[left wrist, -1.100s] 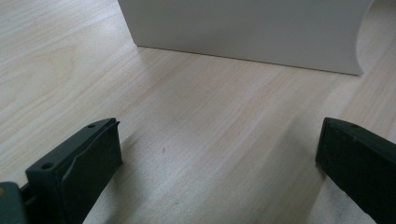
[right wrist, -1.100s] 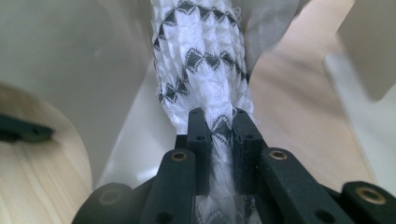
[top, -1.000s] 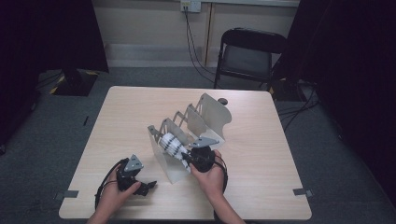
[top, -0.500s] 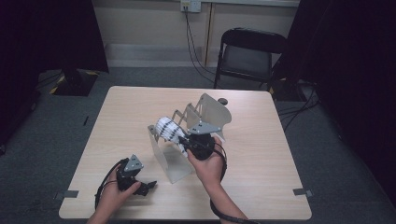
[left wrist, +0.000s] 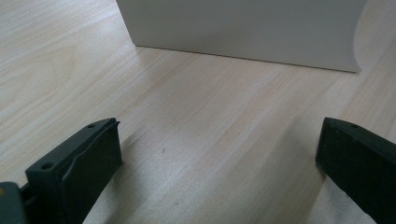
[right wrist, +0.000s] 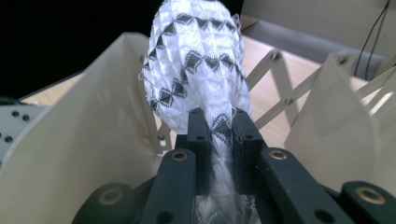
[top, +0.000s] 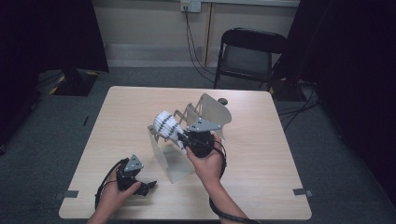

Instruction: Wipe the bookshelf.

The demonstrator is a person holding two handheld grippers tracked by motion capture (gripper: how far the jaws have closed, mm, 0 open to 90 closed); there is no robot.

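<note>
A white cloth with black triangle patterns [top: 167,124] [right wrist: 196,70] is pinched in my right gripper [top: 184,138] [right wrist: 218,128], whose jaws are shut on it. The cloth hangs above the near slots of a cream expanding rack [top: 210,111] with upright dividers [right wrist: 93,140] joined by scissor struts. My left gripper [top: 148,187] [left wrist: 215,158] rests low on the table near the front left, jaws wide open with bare wood between them. It faces the rack's nearest divider [left wrist: 243,28].
The light wooden table [top: 116,121] has free room left of the rack and along its right side. A small dark knob [top: 223,101] lies behind the rack. A black folding chair [top: 250,51] stands beyond the far edge.
My right gripper has lifted the patterned cloth up out of the rack's near slot and slightly toward the back. The left gripper has stayed where it was.
</note>
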